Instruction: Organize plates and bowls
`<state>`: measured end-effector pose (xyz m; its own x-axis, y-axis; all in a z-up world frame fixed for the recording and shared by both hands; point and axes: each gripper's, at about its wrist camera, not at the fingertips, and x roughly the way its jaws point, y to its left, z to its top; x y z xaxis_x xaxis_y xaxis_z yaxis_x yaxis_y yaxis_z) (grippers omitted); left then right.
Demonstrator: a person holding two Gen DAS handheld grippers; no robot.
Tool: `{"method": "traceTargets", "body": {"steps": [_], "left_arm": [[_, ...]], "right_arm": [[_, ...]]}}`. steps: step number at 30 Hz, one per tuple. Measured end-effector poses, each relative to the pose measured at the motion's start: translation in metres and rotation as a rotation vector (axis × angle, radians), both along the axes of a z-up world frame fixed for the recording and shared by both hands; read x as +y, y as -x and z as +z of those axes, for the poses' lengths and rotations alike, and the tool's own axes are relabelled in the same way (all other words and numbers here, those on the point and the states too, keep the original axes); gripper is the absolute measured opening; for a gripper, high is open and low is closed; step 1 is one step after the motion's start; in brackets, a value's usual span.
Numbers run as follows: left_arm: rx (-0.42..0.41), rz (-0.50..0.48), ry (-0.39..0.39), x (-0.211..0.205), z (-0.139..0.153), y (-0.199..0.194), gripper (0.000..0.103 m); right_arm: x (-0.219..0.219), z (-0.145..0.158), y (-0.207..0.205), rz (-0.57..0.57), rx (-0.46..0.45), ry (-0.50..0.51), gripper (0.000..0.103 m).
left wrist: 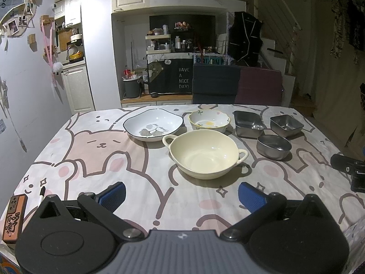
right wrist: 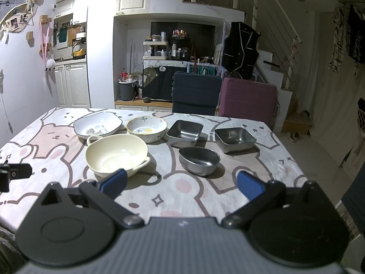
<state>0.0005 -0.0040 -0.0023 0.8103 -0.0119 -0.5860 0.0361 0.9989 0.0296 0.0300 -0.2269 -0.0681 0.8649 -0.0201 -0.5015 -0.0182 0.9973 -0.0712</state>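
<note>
A cartoon-bear patterned cloth in pink and white (left wrist: 95, 150) covers the tabletop. At its near left corner lies a brown phone case with Chinese characters (left wrist: 14, 218), a black marker pen (left wrist: 42, 191) just beside it. Beyond the far edge stand a dark blue chair back (right wrist: 196, 92) and a purple cushioned chair back (right wrist: 247, 99), side by side.

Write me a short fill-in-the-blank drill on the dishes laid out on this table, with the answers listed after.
1. The cream bowl has ___ loop handles on its rim.
2. The number of steel containers on the tablecloth is ___.
3. The jaws of both the left gripper and the right gripper stand ___, holding nothing.
4. The white plate has a rim line coloured ___.

Missing words: two; three; open; black
</note>
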Motion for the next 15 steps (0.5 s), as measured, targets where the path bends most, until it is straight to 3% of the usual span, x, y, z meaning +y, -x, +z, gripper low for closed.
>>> {"method": "traceTargets", "body": {"steps": [15], "left_arm": [[0.000,0.001,0.001,0.0008,0.0000,0.0000,0.103]], "right_arm": [[0.0000,-0.0003,0.0000,0.000,0.000,-0.001,0.103]]}}
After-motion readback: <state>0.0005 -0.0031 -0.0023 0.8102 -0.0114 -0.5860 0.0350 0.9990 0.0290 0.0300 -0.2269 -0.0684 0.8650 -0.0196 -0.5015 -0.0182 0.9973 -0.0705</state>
